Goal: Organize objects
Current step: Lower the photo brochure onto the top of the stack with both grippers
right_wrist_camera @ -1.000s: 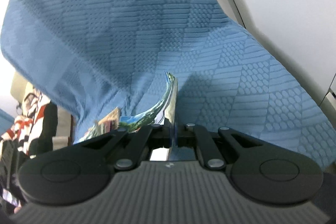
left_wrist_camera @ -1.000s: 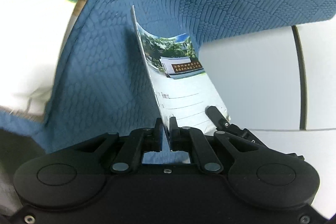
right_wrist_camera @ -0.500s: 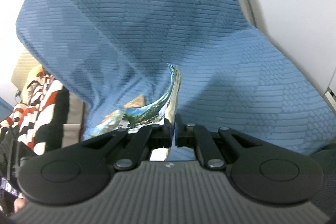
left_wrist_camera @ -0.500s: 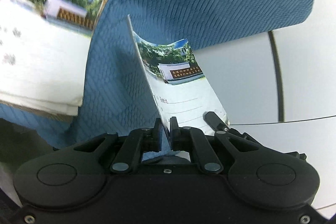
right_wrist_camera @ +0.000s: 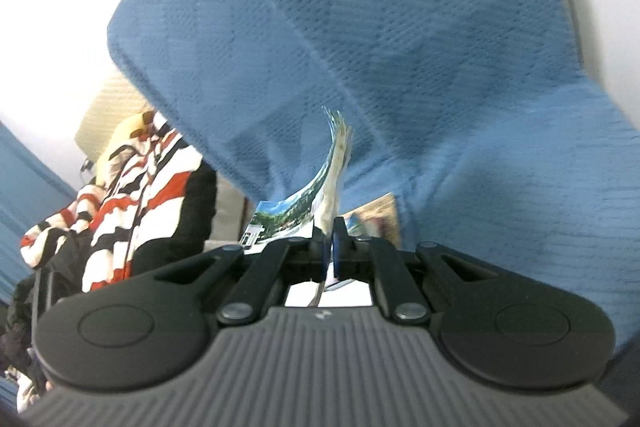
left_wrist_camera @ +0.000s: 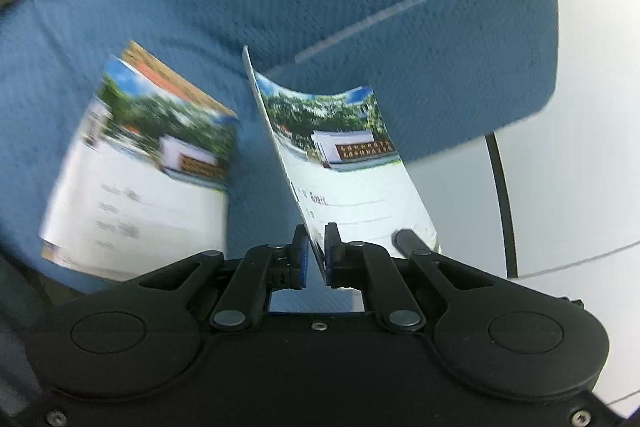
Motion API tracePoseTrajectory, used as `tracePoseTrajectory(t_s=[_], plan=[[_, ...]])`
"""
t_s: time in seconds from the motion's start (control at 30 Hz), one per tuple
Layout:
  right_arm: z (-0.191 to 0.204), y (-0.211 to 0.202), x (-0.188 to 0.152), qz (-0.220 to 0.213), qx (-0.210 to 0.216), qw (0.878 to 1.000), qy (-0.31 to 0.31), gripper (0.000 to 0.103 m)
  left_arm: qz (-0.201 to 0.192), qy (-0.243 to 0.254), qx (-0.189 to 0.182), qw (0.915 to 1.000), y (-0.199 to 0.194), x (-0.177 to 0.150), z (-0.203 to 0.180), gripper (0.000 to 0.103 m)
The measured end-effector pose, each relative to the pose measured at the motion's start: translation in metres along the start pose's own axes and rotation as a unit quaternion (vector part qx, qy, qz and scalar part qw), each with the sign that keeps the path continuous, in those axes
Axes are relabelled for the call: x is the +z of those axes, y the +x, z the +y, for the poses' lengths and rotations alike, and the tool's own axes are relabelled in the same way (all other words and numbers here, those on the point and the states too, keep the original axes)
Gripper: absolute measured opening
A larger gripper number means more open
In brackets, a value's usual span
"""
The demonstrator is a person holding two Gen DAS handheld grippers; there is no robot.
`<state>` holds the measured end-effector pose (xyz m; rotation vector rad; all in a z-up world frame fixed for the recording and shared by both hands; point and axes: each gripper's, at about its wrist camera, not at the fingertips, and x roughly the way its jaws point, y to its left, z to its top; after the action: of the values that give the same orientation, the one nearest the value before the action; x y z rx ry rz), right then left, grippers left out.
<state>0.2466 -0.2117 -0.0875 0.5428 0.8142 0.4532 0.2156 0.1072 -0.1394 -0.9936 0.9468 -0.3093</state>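
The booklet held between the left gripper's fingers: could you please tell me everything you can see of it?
The booklet is thin, glossy paper with a white cover: a photo of trees and a white sign wall across the top, ruled form lines with small print below. It stands on edge, its cover curling rightward. The left gripper is shut on its lower edge, and the right gripper's fingertip touches its lower right corner. Blue textured fabric lies behind.

Bright even light, motion blur across both views, fisheye bending at edges, washed-out white areas.
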Motion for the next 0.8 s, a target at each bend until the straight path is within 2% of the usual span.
tracePoseTrajectory(t_s=[0.17,0.3,0.43,0.6,0.8], plan=[[0.016,0.032,-0.018,0.020,0.004,1.000,-0.012,0.006,-0.012,-0.022,0.015,0.9996,-0.017,0.014,0.037,0.007],[0.021,0.060,-0.039,0.036,0.000,0.999,-0.013,0.007,-0.005,-0.044,0.037,0.9984,-0.015,0.022,0.069,0.007],[0.020,0.082,-0.060,0.048,-0.012,0.999,-0.019,0.007,0.004,-0.046,0.069,0.9966,-0.005,0.025,0.094,0.006],[0.016,0.090,-0.080,0.052,-0.037,0.997,-0.039,0.008,0.011,-0.025,0.104,0.9942,0.005,0.022,0.104,0.005],[0.002,0.101,-0.101,0.070,-0.062,0.995,-0.035,0.008,0.037,-0.011,0.135,0.9901,0.021,0.012,0.113,0.005]])
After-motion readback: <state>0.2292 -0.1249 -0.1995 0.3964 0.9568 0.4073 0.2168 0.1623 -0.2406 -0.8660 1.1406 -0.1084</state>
